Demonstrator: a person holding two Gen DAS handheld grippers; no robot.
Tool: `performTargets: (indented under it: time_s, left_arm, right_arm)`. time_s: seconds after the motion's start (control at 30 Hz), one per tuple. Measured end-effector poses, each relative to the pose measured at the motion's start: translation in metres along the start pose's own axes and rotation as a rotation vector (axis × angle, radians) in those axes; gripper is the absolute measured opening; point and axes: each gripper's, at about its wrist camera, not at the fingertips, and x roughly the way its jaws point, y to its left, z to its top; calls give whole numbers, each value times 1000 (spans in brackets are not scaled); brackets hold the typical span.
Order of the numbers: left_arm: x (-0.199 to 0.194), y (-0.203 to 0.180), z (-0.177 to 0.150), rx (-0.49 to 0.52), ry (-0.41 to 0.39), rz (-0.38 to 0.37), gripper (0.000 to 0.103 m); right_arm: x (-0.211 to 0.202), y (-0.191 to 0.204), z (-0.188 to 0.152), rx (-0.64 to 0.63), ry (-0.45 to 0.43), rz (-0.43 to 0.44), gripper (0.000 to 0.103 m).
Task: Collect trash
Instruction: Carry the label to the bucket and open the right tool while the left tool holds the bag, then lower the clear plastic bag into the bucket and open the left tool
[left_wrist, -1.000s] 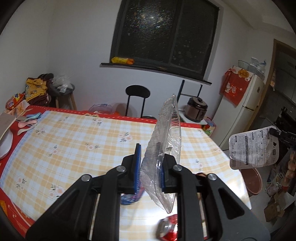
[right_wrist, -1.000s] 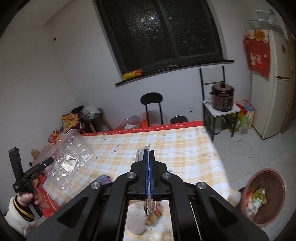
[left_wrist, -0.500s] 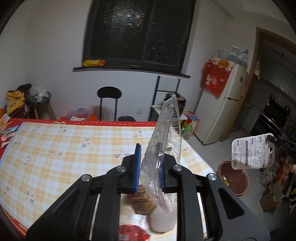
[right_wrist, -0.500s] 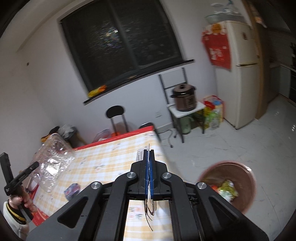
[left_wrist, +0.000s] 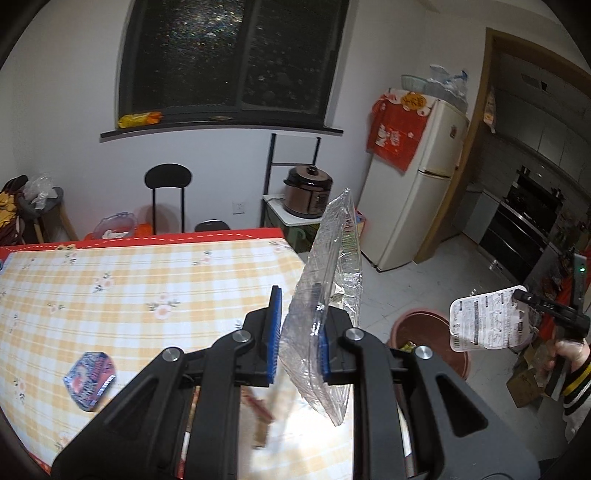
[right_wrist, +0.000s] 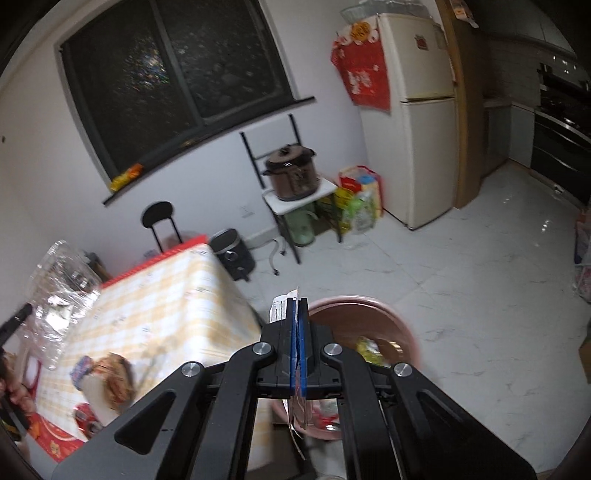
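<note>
Wrapper (right_wrist: 285, 309) now over blurred bin (right_wrist: 384, 314)

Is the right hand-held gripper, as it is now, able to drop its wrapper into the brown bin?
Probably yes. The right hand-held gripper, shut on the white wrapper, appears to hang over the near rim of the brown bin, whose mouth is open with nothing between them. Depth is hard to judge here.

Right tongs (right_wrist: 297, 345): swung off the surface (right_wrist: 159, 299), now over the brown bin (right_wrist: 391, 321).
Left tongs (left_wrist: 297, 334): turned right toward the surface's right edge.
Bin: now nearer, beside the printed wrapper (left_wrist: 487, 323).
</note>
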Motion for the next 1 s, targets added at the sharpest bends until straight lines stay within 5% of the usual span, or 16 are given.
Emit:
performTargets:
  time_s: [0.43, 0.57, 0.63, 0.8, 1.0]
  left_arm:
    - [17, -60, -5, 38, 45, 12, 20]
    - [18, -73, -4, 49, 45, 4, 20]
    - [22, -78, -3, 56, 48, -8, 20]
    - [36, -101, 0, 96, 61, -65, 20]
    - [62, -138, 3, 150, 92, -153, 20]
  right_arm:
    - [41, -52, 5, 40, 57, -33, 5]
    - [37, -51, 12, 52, 24, -9, 45]
    - [28, -50, 16, 47, 1, 1, 50]
    - [-3, -59, 24, 65, -80, -8, 97]
    - [-42, -71, 29, 82, -140, -53, 98]
